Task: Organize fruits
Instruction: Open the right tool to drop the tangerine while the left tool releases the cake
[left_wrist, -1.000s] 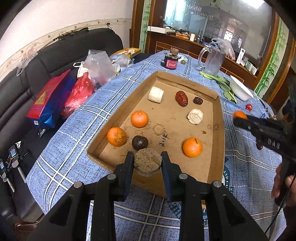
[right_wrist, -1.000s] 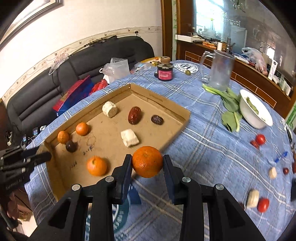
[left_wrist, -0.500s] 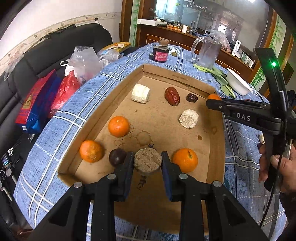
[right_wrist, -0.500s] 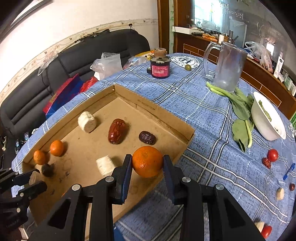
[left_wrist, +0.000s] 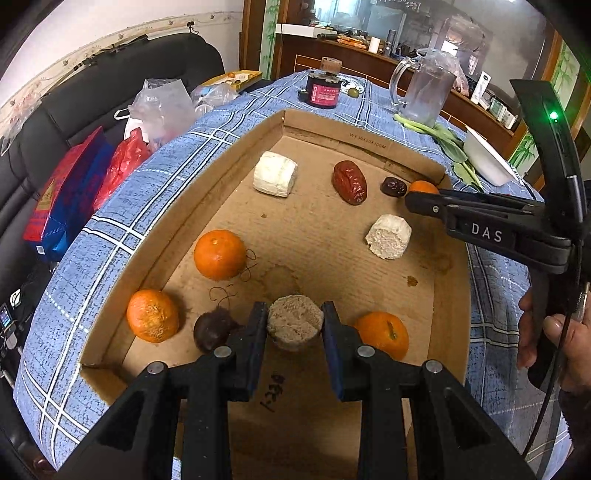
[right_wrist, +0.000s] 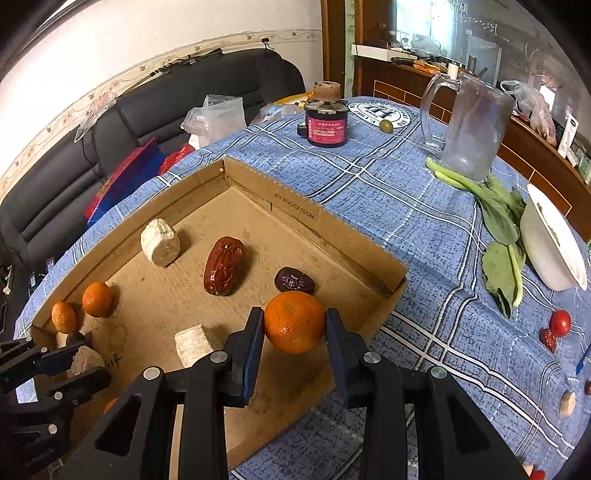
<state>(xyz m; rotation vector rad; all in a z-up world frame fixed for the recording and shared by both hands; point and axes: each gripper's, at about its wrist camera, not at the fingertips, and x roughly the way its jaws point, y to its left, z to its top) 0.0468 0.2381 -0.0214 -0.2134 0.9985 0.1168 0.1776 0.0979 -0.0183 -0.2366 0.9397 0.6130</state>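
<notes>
A shallow cardboard tray (left_wrist: 448, 295) lies on the blue checked table. My left gripper (left_wrist: 294, 325) is shut on a beige cut chunk (left_wrist: 294, 320), held low over the tray's near end between a dark round fruit (left_wrist: 212, 330) and an orange (left_wrist: 384, 334). Two more oranges (left_wrist: 219, 254) (left_wrist: 152, 315), two white chunks (left_wrist: 275, 173) (left_wrist: 388, 236), a red date (left_wrist: 349, 181) and a dark date (left_wrist: 393, 186) lie in the tray. My right gripper (right_wrist: 294, 326) is shut on an orange (right_wrist: 294, 320) above the tray's right far part, next to the dark date (right_wrist: 294, 280).
A red-labelled jar (right_wrist: 327, 122), a glass jug (right_wrist: 469, 129), green leaves (right_wrist: 498, 225) and a white bowl (right_wrist: 554, 243) stand beyond the tray. Small tomatoes (right_wrist: 560, 323) and bits lie at the right. Bags (left_wrist: 70, 184) sit on the black sofa at the left.
Both grippers have moved forward over the tray with their loads. The left chunk now sits lower among the near fruits; the right orange has come in beside the dark date.
</notes>
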